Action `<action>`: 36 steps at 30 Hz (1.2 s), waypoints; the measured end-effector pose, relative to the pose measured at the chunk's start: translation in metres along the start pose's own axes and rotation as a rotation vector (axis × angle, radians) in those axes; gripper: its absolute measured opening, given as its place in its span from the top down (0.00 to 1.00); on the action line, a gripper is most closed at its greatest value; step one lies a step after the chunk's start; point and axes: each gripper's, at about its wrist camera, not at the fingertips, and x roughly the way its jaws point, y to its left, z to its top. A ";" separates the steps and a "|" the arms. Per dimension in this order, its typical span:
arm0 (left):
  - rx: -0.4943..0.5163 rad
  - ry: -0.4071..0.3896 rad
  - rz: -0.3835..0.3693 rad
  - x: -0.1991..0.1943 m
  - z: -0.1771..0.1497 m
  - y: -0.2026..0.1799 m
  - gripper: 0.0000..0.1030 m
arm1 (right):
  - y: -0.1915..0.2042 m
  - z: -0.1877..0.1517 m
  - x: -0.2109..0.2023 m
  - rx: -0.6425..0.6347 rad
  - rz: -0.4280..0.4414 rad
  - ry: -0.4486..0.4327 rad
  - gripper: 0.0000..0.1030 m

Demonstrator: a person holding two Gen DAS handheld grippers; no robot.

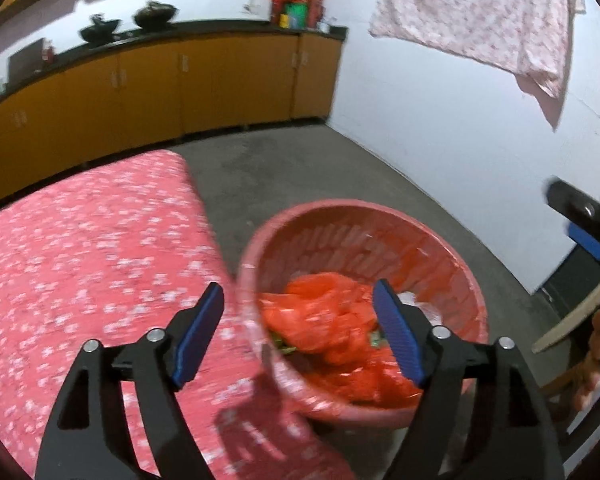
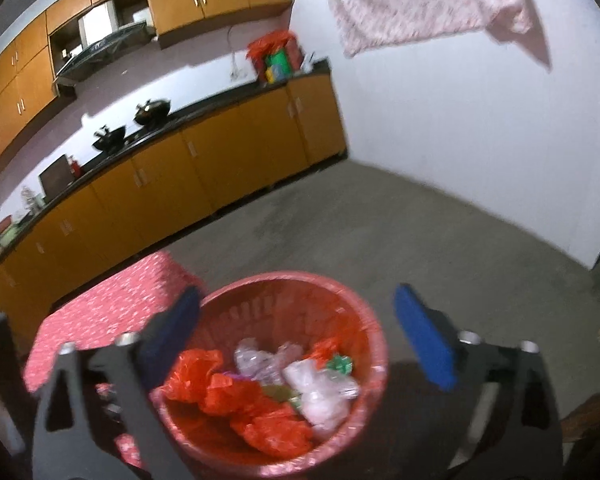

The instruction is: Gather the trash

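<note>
A red plastic basket [image 1: 380,216] stands on the floor beside a pink floral-covered table [image 1: 92,240]. It holds crumpled red plastic bags [image 1: 328,312], and the right wrist view [image 2: 260,412] also shows clear plastic wrappers [image 2: 320,392] and a green scrap [image 2: 342,366] in the basket [image 2: 288,284]. My left gripper [image 1: 300,336] is open and empty above the basket's near rim. My right gripper [image 2: 296,344] is open and empty above the basket. Part of the right gripper shows at the right edge of the left wrist view [image 1: 580,224].
Orange kitchen cabinets [image 1: 148,80] with a dark counter line the far wall, with black pots [image 2: 152,112] and a red bag [image 1: 296,0] on top. A pink cloth [image 1: 480,12] hangs on the white wall. Grey floor [image 2: 380,220] lies beyond the basket. A wooden piece [image 1: 572,316] stands right.
</note>
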 end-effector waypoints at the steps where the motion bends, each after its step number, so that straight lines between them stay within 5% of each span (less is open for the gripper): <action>1: -0.003 -0.015 0.015 -0.007 -0.002 0.004 0.19 | 0.001 -0.003 -0.008 -0.023 -0.023 -0.011 0.04; 7: 0.034 -0.173 0.146 -0.082 -0.020 0.018 0.02 | 0.025 -0.024 -0.052 -0.172 -0.122 -0.046 0.04; 13: 0.077 -0.260 0.247 -0.144 -0.049 0.023 0.02 | 0.057 -0.057 -0.112 -0.262 -0.109 -0.133 0.04; 21: 0.049 -0.299 0.279 -0.193 -0.084 0.033 0.02 | 0.078 -0.086 -0.163 -0.225 -0.009 -0.112 0.04; 36: 0.013 -0.329 0.276 -0.222 -0.124 0.056 0.02 | 0.108 -0.125 -0.204 -0.286 0.007 -0.136 0.04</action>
